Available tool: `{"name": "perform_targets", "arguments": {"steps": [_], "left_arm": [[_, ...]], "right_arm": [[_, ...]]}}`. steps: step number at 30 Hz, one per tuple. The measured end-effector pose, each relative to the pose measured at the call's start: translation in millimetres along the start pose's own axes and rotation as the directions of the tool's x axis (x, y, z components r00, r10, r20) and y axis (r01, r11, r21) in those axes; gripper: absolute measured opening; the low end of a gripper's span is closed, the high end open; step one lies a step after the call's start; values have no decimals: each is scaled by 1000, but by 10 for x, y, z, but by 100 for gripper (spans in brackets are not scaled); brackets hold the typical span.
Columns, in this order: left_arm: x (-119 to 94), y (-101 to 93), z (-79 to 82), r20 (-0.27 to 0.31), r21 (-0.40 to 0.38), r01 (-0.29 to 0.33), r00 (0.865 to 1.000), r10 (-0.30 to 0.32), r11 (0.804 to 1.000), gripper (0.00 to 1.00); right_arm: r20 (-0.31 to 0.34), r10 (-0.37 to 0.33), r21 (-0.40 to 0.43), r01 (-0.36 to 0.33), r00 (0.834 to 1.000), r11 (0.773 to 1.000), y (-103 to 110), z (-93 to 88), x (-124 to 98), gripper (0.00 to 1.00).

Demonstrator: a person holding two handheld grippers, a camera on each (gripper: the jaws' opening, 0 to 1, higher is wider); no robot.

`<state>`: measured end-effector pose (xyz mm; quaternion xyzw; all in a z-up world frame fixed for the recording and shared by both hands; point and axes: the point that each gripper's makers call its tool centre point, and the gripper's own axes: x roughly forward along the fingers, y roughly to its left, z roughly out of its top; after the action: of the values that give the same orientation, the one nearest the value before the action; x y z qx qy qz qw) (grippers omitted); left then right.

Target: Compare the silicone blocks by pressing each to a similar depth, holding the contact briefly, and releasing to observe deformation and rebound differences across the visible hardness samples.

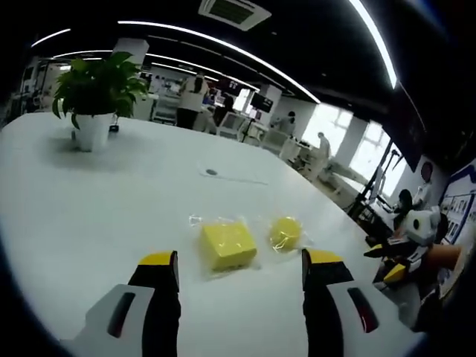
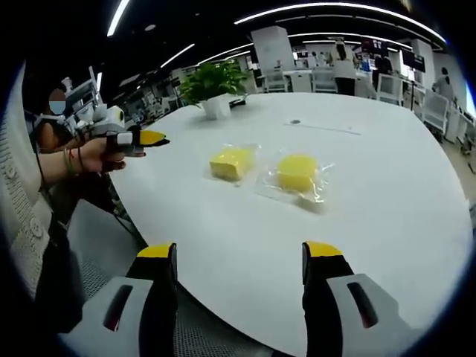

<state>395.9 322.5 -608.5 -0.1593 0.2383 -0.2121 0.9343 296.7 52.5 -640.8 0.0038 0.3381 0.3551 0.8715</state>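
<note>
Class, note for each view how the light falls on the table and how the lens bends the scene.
Left gripper view: ceiling light strips curve with fisheye bending; soft shadow beside the potted plant. Right gripper view: white table edge bows; wrappers of both yellow blocks glint.

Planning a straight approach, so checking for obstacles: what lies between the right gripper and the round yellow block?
Bare white table. In the right gripper view nothing sits between the open right gripper and the bagged round yellow block.

table [image 1: 111,201]: smooth matt white | blocks [image 1: 227,244]: yellow, in glossy clear plastic bags
</note>
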Motion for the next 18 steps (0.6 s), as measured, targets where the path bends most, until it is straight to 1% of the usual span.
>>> {"name": "perform_targets", "arguments": {"steps": [3, 5, 7, 11, 17, 18], "left_arm": [[95, 64, -17, -11, -8, 1, 1000, -1, 1000, 66], [167, 116, -24, -15, -24, -1, 1000, 1, 1000, 66], [248, 152, -18, -13, -59, 5, 1000, -5, 998, 66], [420, 228, -32, -30, -81, 12, 999, -14, 997, 65], [681, 292, -19, -47, -97, 29, 998, -34, 995, 63], [731, 293, -16, -49, -123, 34, 998, -40, 992, 63]], "right_arm": [[-8, -4, 6, 4, 1000, 1000, -17, -6, 10, 63], [-13, -8, 12, 8, 1000, 1000, -36, -13, 23, 63], [-20, -12, 15, 12, 1000, 1000, -59, -18, 41, 63], [-29, -16, 26, 17, 999, 1000, -96, -20, 64, 63], [-54, -16, 34, 18, 998, 999, -131, -50, 82, 63], [-55, -18, 36, 20, 998, 999, -145, -49, 83, 63]]}}
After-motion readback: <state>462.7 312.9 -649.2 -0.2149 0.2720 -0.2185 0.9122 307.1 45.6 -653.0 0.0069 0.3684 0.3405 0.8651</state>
